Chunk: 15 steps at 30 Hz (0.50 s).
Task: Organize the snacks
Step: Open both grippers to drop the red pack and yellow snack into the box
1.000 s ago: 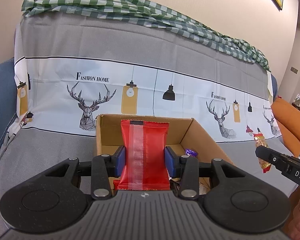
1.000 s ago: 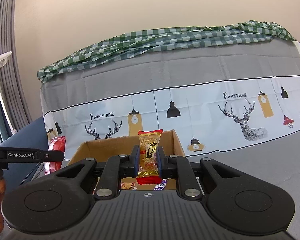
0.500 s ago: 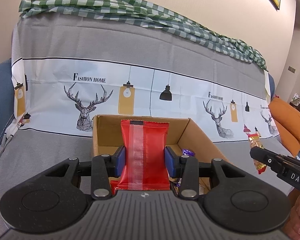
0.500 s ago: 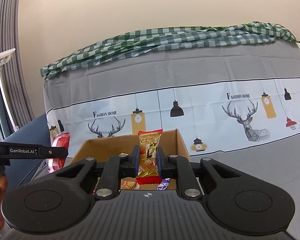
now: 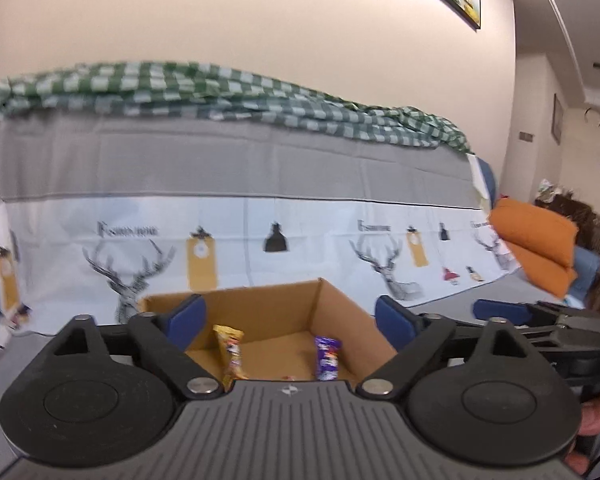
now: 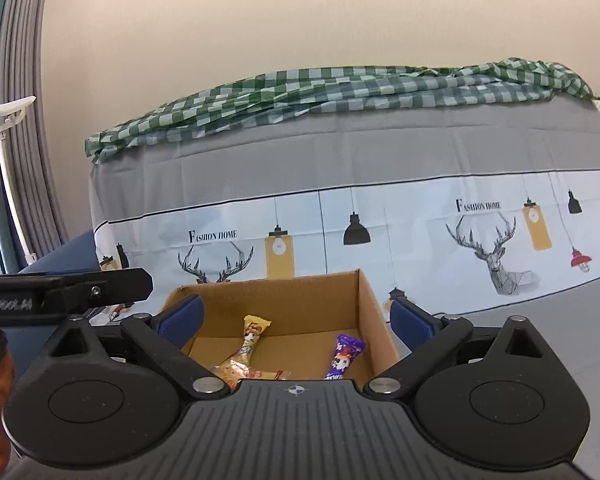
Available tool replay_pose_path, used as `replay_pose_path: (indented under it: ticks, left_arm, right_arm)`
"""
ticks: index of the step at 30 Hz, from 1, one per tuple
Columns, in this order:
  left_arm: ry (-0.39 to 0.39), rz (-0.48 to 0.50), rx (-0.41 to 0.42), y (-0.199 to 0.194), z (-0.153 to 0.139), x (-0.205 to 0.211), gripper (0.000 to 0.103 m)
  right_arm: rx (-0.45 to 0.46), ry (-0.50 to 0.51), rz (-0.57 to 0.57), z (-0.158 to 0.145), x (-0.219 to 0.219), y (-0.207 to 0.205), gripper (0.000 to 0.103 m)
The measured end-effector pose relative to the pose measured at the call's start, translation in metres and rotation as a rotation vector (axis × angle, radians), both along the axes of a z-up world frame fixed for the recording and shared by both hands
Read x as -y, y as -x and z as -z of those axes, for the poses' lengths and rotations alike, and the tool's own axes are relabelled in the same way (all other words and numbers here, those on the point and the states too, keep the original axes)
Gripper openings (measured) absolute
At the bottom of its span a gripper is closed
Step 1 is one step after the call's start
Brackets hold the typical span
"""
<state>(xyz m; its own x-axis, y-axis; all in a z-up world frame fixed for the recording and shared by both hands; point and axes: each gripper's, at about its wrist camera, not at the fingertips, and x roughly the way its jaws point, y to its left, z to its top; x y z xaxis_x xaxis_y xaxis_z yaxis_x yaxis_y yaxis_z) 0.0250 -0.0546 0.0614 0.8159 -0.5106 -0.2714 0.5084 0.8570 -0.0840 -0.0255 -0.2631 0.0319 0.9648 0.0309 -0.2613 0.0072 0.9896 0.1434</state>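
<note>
Open brown cardboard box on the grey sofa cover holds the snacks: a yellow-wrapped candy left, a purple-wrapped candy right. Left gripper and right gripper have just been opening; both jaws stand wide, empty. Risk: withdrawing low may snag the box rim, tipping it.

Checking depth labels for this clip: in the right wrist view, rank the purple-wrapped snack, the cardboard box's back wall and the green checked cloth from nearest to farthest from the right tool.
1. Purple-wrapped snack, in the box, right side.
2. Cardboard box's back wall, behind the snacks.
3. Green checked cloth, up on the backrest.
</note>
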Motion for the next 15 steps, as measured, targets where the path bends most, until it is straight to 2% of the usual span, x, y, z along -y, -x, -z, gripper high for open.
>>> replay_pose_path:
  ticks: [3, 6, 8, 12, 15]
  left_arm:
    - [-0.020, -0.066, -0.003, 0.010, 0.001, -0.003, 0.095]
    - [-0.021, -0.124, -0.046, 0.018, 0.003, -0.010, 0.096]
    - [-0.020, -0.160, -0.074, 0.027, 0.004, -0.014, 0.102]
    - [-0.040, -0.184, -0.201, 0.039, 0.012, -0.022, 0.103]
    - [-0.074, -0.246, -0.300, 0.054, 0.024, -0.022, 0.103]
  right_arm:
    - [-0.019, 0.026, 0.021, 0.002, -0.004, 0.001, 0.102]
    - [-0.032, 0.044, 0.042, 0.003, -0.006, 0.006, 0.102]
    - [-0.051, 0.050, 0.055, 0.004, -0.006, 0.011, 0.102]
    - [-0.096, 0.057, 0.083, 0.005, -0.003, 0.023, 0.102]
    - [-0.143, 0.042, 0.108, 0.008, 0.000, 0.038, 0.102]
